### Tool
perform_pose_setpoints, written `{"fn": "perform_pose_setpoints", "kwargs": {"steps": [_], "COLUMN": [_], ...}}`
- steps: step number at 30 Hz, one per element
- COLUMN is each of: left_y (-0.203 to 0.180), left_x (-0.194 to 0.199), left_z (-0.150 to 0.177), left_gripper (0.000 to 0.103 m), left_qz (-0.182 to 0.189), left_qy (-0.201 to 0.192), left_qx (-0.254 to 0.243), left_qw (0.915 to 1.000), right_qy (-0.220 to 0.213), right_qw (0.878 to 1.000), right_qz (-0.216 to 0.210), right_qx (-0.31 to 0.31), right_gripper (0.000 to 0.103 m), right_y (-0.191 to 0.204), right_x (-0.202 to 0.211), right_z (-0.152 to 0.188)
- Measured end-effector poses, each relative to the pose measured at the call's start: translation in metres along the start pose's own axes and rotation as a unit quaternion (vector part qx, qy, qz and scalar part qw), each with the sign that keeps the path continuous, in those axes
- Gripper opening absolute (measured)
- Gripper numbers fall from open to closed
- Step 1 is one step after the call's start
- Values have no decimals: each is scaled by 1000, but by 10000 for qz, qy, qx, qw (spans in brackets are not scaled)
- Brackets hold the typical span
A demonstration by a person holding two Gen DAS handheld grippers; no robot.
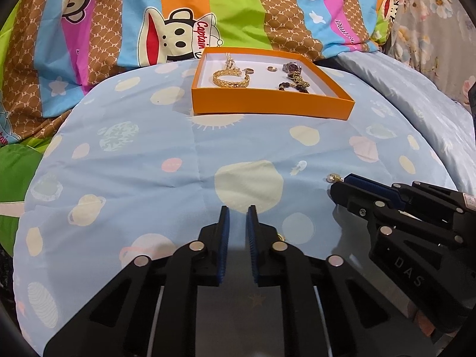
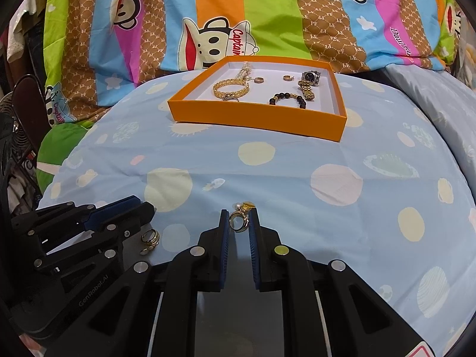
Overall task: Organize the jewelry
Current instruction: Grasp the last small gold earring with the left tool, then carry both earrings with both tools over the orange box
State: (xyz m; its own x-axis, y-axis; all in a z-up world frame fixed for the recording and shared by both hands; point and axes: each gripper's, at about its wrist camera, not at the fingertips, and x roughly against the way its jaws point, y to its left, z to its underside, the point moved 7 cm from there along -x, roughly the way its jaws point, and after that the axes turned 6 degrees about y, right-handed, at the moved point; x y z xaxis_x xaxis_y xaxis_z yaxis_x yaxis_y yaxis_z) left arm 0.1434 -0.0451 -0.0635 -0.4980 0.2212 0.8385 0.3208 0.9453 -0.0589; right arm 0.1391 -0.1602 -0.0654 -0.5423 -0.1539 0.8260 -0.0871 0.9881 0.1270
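Observation:
An orange box [image 1: 267, 104] [image 2: 253, 119] with a white inside rests on the blue planet-print quilt. In it lie a gold chain bracelet [image 2: 230, 89], a black bead bracelet [image 2: 287, 98], a gold watch [image 2: 308, 84], small rings and a pearl piece. My right gripper [image 2: 239, 212] [image 1: 339, 183] is shut on a gold ring with a pearl [image 2: 245, 223], low over the quilt. My left gripper [image 1: 238, 208] [image 2: 145, 205] stands shut with nothing between its pads. A wide gold ring [image 2: 150, 237] lies on the quilt just beside its right finger.
A striped cartoon-monkey quilt [image 1: 238, 15] rises behind the box. A pale floral-print cover [image 1: 431, 15] is at the far right. A dark fan [image 2: 17, 131] and clutter stand off the bed's left side. Bare quilt stretches between the grippers and the box.

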Motion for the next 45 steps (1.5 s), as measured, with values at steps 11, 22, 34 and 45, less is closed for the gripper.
{"fn": "perform_pose_setpoints", "kwargs": {"steps": [11,22,34,45], "left_y": [38,-22,-26,-22], "left_x": [12,16,8,10], "left_z": [-12,7,14,10], "left_gripper": [2,20,14,14], "left_qz": [254,599,502,438], "left_qy": [-80,5,86,22], "left_qx": [617,-301,-419,-341], "left_qw": [9977,9977,9978,9985], "right_qy": [-63,-62,-61,-77], "right_qw": [9999,9998,9998,9998], "right_qz": [-11,-29,-30,-60], "right_qx": [-124,-185,-195,-160], "right_gripper": [12,12,12,12], "right_y": [-9,-12,-12,-9], "right_x": [5,5,5,8], "right_z": [-2,-3,-3,-4]}}
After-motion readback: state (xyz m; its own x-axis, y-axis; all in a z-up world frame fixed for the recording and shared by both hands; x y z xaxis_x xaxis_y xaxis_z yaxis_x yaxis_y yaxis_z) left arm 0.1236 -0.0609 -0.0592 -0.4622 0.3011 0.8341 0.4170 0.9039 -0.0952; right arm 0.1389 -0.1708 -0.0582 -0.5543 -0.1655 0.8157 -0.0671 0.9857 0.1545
